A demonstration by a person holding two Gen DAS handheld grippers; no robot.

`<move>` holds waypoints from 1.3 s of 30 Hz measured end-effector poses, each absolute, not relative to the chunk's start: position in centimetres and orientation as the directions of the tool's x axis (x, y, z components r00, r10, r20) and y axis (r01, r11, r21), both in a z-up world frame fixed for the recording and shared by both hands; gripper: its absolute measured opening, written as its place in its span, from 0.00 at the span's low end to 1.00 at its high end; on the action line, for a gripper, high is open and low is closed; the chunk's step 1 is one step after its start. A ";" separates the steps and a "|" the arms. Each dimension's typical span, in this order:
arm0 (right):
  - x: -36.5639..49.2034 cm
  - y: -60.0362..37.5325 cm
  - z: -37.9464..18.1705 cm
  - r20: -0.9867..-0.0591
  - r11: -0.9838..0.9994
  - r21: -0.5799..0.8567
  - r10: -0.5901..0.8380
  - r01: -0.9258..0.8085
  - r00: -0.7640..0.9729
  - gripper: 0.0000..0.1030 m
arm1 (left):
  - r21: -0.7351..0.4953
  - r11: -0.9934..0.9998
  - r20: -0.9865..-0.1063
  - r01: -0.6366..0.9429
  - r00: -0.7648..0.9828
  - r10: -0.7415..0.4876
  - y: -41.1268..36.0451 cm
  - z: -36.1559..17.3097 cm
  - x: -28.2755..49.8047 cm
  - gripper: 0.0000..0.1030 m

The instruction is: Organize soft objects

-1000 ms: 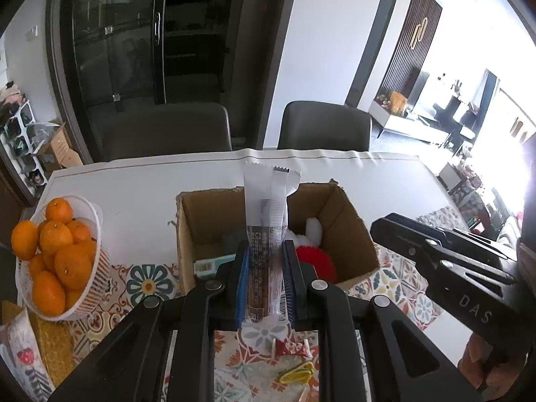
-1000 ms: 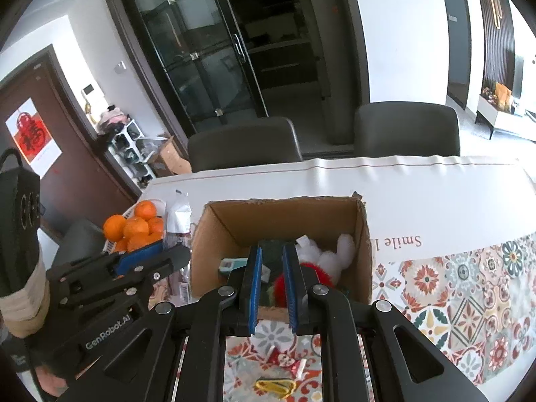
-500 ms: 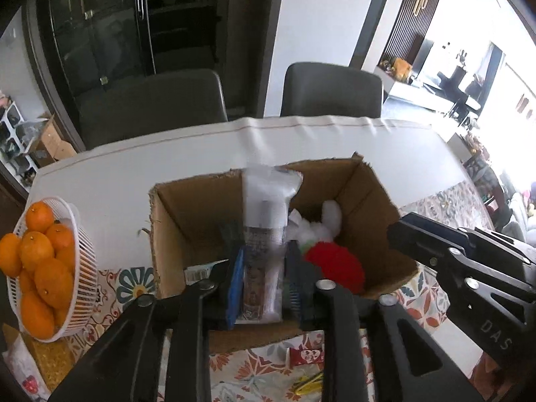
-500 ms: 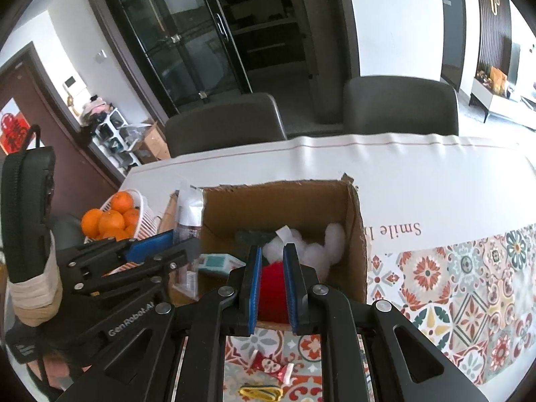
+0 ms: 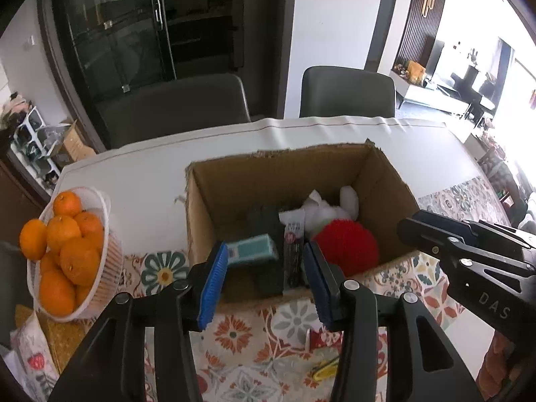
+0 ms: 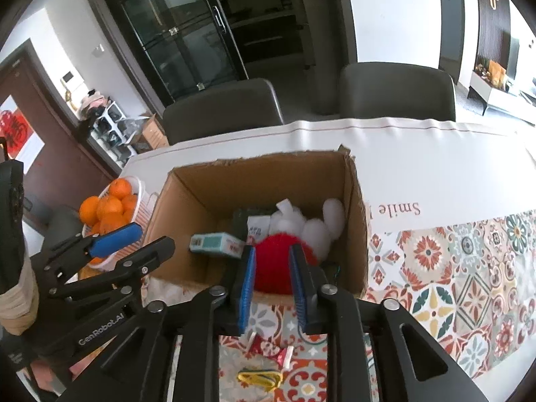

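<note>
An open cardboard box holds a red spiky ball, a white plush toy, a teal pack and a long snack packet. My left gripper hovers over the box's near left side. Its jaws are opening; the packet stands loose in the box beyond them, touched by neither pad. My right gripper hangs over the near right side, its jaws opening too. The red ball shows through the gap from below, ungripped.
A white basket of oranges stands left of the box. Small candy wrappers and a yellow clip-like thing lie on the patterned cloth in front. Two dark chairs stand at the table's far side.
Both grippers sank toward the box. The left one opened and let go of the long packet, which dropped into the box. The right jaws went from shut to slightly parted.
</note>
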State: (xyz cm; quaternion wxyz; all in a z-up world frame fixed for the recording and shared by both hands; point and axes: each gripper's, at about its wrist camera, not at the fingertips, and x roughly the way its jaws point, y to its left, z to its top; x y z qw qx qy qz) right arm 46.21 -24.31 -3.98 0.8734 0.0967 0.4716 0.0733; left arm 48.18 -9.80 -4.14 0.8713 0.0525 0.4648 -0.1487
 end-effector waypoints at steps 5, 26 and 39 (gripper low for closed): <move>44.8 -24.0 -4.5 -0.822 0.973 0.225 0.222 -0.060 0.525 0.24 | -0.062 0.955 -0.832 0.289 0.514 -0.209 -8.9 -4.4 46.1 0.46; 35.4 -24.0 -8.2 -0.884 0.977 0.185 0.212 -0.105 0.417 0.38 | -0.114 0.949 -0.885 0.295 0.404 -0.232 -8.6 -8.2 35.7 0.54; 31.9 -22.1 -13.6 -0.942 0.964 0.189 0.232 -0.188 0.243 0.47 | -0.051 0.968 -0.927 0.248 0.349 -0.138 -7.4 -11.9 31.3 0.61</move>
